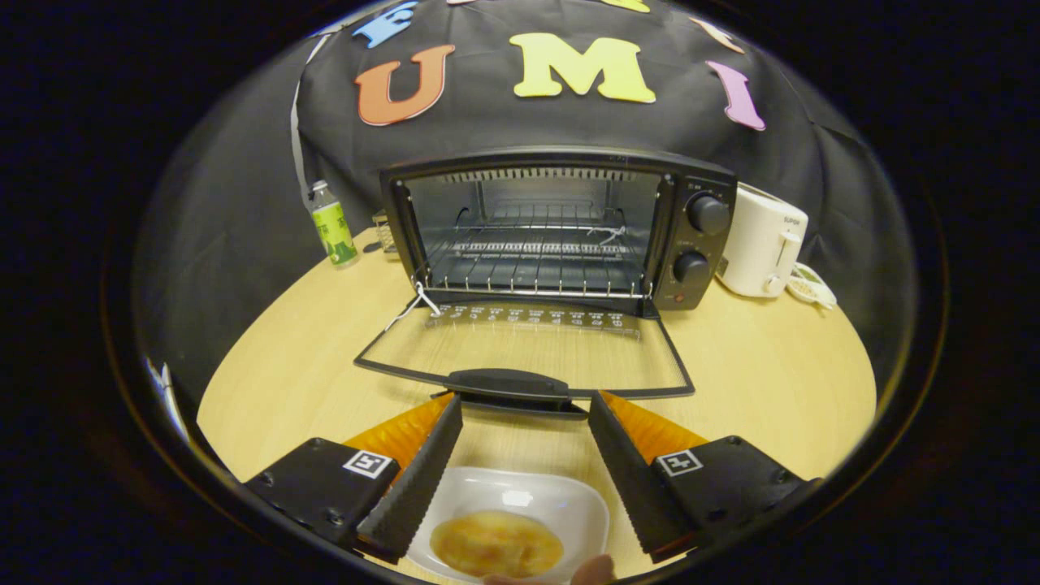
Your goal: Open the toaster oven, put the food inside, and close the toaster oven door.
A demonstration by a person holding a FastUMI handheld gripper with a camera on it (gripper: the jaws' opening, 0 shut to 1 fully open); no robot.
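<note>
A black toaster oven [561,231] stands at the back of the round wooden table [756,382], its glass door [524,349] folded down flat toward me, wire rack [536,264] bare inside. The door's handle [510,382] lies just ahead of my fingertips. My gripper [524,406] is open, fingers spread wide. Below and between the fingers sits a white dish [561,504] holding yellowish food [497,543]; neither finger touches it. A fingertip of a person's hand [591,571] shows at the dish's near rim.
A green-labelled bottle [333,225] stands left of the oven, with a small object [384,231] beside it. A white toaster [762,241] sits to the oven's right, a small item [809,284] next to it. Black cloth backs the table.
</note>
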